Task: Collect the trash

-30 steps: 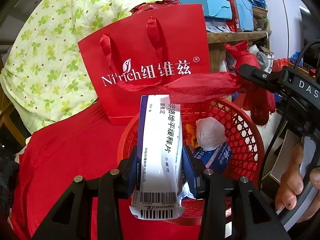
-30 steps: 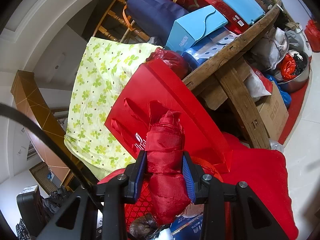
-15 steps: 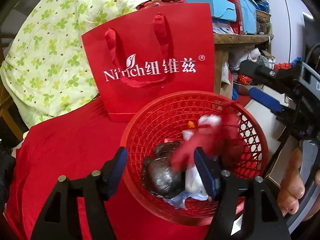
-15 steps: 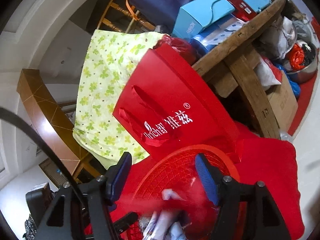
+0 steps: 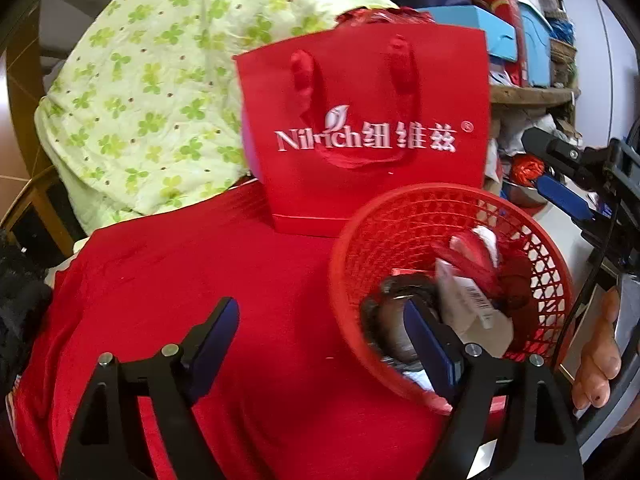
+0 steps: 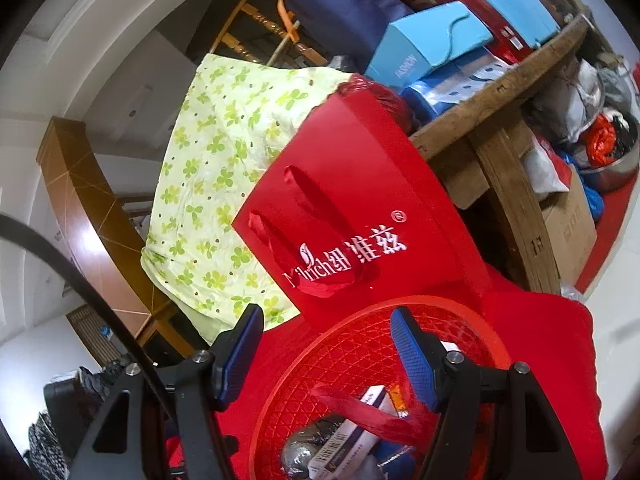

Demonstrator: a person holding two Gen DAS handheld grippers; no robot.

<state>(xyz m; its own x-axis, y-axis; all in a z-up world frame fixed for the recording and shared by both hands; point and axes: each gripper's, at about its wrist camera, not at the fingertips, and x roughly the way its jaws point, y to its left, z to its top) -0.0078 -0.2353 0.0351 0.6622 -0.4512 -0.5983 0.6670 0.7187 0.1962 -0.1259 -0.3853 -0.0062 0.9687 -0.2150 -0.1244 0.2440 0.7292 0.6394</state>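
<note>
Left gripper [image 5: 320, 344]: jaws wide, just been opening, nothing between them. Right gripper [image 6: 326, 350]: jaws apart, just opened, also empty, above the basket. The medicine box [image 5: 466, 304], red ribbon [image 6: 372, 412] and dark wad [image 5: 396, 332] lie in the red mesh basket [image 5: 400, 216], which sits on the red cloth [image 5: 200, 272] before the red gift bag [image 5: 360, 100].

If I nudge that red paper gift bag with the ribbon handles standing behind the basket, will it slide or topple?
The red paper gift bag would probably tip rather than slide: it stands tall on a narrow base. It looks light, with thin, stiff paper walls that likely crease under a firm pinch. Its ribbon handles hang limp, so they would flop. The green-patterned quilt beside it might cushion a fall.
</note>
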